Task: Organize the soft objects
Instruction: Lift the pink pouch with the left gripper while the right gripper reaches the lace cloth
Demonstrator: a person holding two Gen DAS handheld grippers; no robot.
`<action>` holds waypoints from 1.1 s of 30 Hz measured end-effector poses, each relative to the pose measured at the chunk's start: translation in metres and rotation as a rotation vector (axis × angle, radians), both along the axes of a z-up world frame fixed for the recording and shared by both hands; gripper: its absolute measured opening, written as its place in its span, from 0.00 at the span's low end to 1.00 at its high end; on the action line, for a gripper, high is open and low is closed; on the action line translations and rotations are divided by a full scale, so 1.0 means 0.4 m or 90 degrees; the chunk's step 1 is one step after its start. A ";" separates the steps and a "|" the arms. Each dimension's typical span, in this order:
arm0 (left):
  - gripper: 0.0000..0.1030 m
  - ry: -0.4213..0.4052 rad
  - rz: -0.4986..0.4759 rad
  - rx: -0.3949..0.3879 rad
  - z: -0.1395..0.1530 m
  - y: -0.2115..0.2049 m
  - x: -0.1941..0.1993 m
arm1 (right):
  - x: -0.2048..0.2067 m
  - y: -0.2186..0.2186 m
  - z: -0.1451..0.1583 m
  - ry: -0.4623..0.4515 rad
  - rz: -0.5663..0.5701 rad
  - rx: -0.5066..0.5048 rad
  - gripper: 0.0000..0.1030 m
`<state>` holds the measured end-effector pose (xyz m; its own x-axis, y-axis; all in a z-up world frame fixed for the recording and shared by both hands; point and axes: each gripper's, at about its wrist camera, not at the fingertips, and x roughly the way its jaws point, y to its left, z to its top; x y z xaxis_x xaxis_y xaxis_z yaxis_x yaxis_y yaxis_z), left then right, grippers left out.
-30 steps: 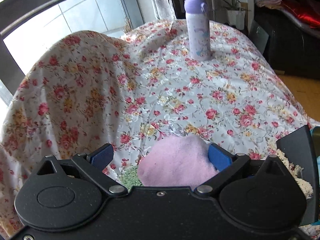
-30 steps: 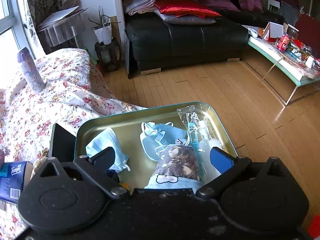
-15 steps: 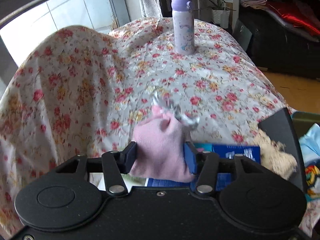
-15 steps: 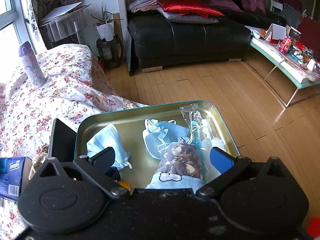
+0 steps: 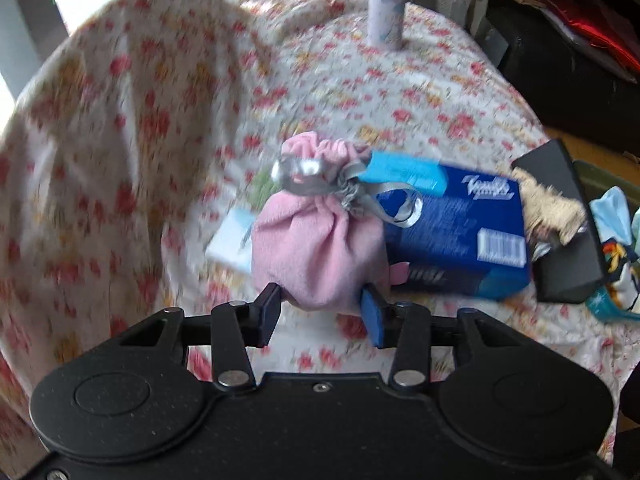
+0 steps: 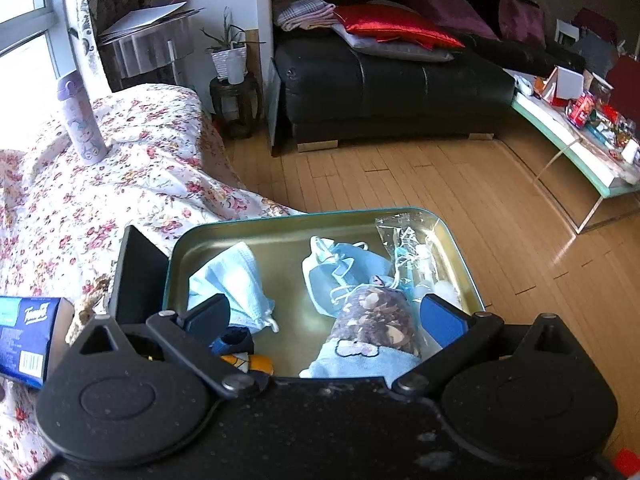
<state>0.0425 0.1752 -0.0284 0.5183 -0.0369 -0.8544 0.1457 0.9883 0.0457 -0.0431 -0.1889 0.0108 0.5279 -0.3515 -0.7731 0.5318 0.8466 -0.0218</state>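
Note:
My left gripper (image 5: 322,314) is shut on a pink fleece pouch (image 5: 318,246) tied with a silver ribbon, held above the floral cloth (image 5: 168,128). A blue tissue pack (image 5: 456,236) lies just right of the pouch; it also shows in the right wrist view (image 6: 26,336). My right gripper (image 6: 326,318) is open and empty, hovering over a green metal tin (image 6: 280,236). The tin holds light blue face masks (image 6: 230,282), a blue drawstring pouch (image 6: 344,274), a brown patterned soft bag (image 6: 378,314) and a clear plastic packet (image 6: 408,248).
A purple bottle (image 5: 386,0) stands at the far end of the table, also in the right wrist view (image 6: 82,120). A black box (image 5: 560,224) and a beige fluffy item (image 5: 550,208) lie between tissue pack and tin. Black sofa (image 6: 380,80), wooden floor, glass coffee table (image 6: 576,136) to the right.
My left gripper closed on the pink pouch and lifted it off the cloth, pulling back; the tissue pack came into view. My right gripper stayed open over the tin, barely moving.

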 end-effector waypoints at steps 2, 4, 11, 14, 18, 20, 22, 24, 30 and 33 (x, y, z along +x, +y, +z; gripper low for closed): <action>0.46 -0.001 0.019 0.009 -0.022 0.011 -0.018 | -0.005 0.014 0.001 -0.007 0.008 0.003 0.99; 0.60 -0.011 0.044 0.007 -0.035 0.021 -0.038 | -0.016 0.035 0.004 -0.019 0.017 0.001 0.99; 0.75 0.006 0.124 -0.077 -0.078 0.012 -0.098 | -0.039 0.149 0.031 -0.072 0.067 -0.021 0.99; 0.81 0.051 0.114 -0.098 -0.118 -0.006 -0.129 | -0.035 0.210 0.042 -0.085 0.101 -0.043 0.99; 0.86 0.067 0.111 -0.061 -0.161 -0.013 -0.123 | -0.008 0.288 0.029 -0.070 0.151 -0.067 0.98; 0.90 0.055 0.135 -0.045 -0.169 -0.001 -0.114 | 0.010 0.331 0.011 -0.052 0.184 -0.087 0.98; 0.98 0.050 0.161 -0.047 -0.184 0.022 -0.105 | 0.026 0.369 -0.006 -0.036 0.221 -0.111 0.97; 0.98 0.033 0.175 -0.048 -0.189 0.031 -0.104 | 0.041 0.409 -0.021 -0.015 0.270 -0.137 0.97; 0.98 0.022 0.171 -0.043 -0.195 0.024 -0.093 | 0.079 0.502 -0.067 0.040 0.431 -0.251 0.97; 0.98 0.021 0.172 -0.048 -0.200 0.027 -0.088 | 0.101 0.534 -0.105 0.072 0.510 -0.298 0.97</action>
